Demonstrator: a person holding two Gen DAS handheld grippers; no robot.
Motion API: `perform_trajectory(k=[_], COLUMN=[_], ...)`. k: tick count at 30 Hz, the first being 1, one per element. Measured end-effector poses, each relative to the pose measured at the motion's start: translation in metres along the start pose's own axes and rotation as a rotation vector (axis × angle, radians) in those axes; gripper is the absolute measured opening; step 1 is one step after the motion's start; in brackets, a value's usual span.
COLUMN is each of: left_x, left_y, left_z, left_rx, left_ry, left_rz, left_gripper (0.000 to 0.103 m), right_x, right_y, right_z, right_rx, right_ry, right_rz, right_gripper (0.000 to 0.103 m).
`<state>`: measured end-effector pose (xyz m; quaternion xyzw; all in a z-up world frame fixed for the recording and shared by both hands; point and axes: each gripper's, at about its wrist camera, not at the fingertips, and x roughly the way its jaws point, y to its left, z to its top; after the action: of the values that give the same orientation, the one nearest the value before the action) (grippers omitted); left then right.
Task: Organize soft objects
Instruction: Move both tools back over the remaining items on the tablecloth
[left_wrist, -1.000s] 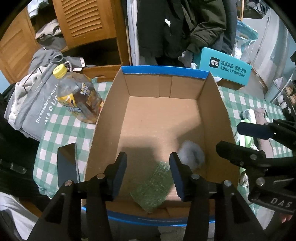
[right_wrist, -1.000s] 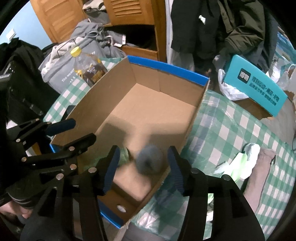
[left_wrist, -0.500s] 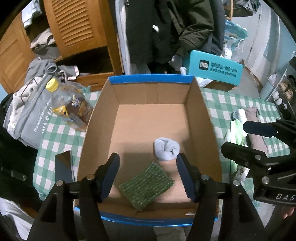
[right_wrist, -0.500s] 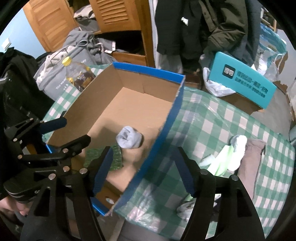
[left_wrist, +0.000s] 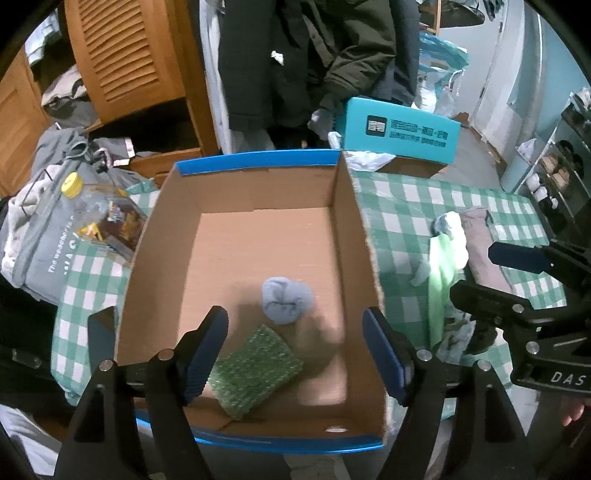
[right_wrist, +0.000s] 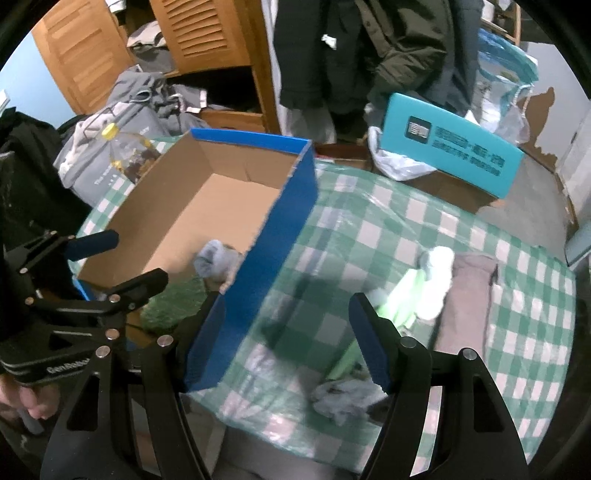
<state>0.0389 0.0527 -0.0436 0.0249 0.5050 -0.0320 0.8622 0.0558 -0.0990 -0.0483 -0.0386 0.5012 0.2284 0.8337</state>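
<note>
While held above the cardboard box (left_wrist: 354, 236), left tool (left_wrist: 295, 350) spread wide, gripping nothing. Inside the box: grey sock ball (left_wrist: 286, 301) near the middle of the floor, green knitted cloth (left_wrist: 255, 371) just beside it toward the near wall. Right tool (right_wrist: 286, 339) likewise wide and empty, poised over the checked bench (right_wrist: 369, 229) to the right of the box. On that bench: light green cloth (right_wrist: 400, 295), white sock (right_wrist: 439, 280), brownish folded cloth (right_wrist: 467, 302), grey crumpled sock (right_wrist: 341, 400) nearest.
</note>
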Motion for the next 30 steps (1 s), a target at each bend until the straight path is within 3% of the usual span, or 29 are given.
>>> perform_trajectory(k=[30], left_x=[0.004], left_y=[-0.107], left_z=[0.0], left_rx=[0.189], left_ry=[0.0], left_rz=[-0.035], left_gripper=[0.079], right_x=[-0.027], right_y=[-0.102], right_z=[-0.056], right_rx=[0.175], right_ry=[-0.017], right_rz=[-0.052], right_gripper=[0.071])
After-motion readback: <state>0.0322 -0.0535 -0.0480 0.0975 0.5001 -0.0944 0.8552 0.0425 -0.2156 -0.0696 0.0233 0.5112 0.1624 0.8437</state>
